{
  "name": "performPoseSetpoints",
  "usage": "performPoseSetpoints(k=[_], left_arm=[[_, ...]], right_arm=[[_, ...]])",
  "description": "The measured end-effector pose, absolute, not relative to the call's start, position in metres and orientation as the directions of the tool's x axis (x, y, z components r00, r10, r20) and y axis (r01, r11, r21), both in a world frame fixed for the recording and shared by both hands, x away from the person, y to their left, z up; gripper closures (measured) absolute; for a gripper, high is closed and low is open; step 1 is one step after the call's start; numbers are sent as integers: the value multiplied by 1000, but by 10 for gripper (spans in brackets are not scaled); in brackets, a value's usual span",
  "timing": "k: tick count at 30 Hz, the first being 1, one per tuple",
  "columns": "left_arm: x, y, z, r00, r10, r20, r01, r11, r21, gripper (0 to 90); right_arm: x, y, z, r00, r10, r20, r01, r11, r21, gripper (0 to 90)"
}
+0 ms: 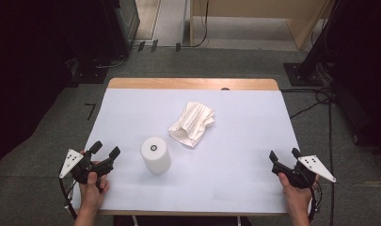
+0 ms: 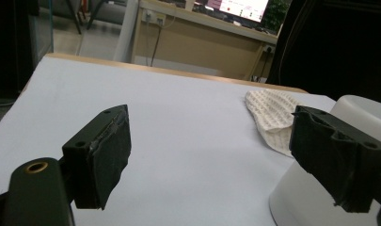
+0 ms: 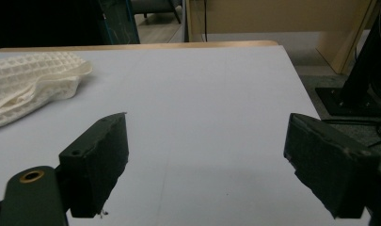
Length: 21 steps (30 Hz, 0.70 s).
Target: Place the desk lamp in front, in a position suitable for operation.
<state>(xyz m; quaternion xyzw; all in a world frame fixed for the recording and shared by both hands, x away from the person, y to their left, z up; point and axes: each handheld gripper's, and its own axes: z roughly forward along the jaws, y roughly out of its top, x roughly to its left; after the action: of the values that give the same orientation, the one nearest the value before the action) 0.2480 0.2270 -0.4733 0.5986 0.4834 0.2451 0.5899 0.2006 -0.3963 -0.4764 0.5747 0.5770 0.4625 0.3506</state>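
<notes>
white cylinder [image 1: 155, 155]: stands upright on the white table [image 1: 235, 141], left of centre, just right of the left gripper [image 1: 105, 149]. waffle-weave cloth [image 1: 192, 123]: crumpled, beyond the cylinder, apart from it. left gripper: near the table's front left corner, jaws spread wide, nothing between them. right gripper [image 1: 284, 154]: near the front right edge, well apart from both items, jaws spread wide, holding nothing.
</notes>
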Motion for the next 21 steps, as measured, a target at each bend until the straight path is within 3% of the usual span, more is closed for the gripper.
performPoseSetpoints(k=[9, 21], left_arm=[[249, 222, -473, 447, 847, -288, 307, 157, 939, 143], [251, 214, -477, 490, 830, -267, 327, 109, 939, 154]], right_arm=[[203, -383, -471, -145, 976, 165, 342, -107, 933, 188], [216, -347, -450, -216, 970, 110, 344, -30, 939, 207]])
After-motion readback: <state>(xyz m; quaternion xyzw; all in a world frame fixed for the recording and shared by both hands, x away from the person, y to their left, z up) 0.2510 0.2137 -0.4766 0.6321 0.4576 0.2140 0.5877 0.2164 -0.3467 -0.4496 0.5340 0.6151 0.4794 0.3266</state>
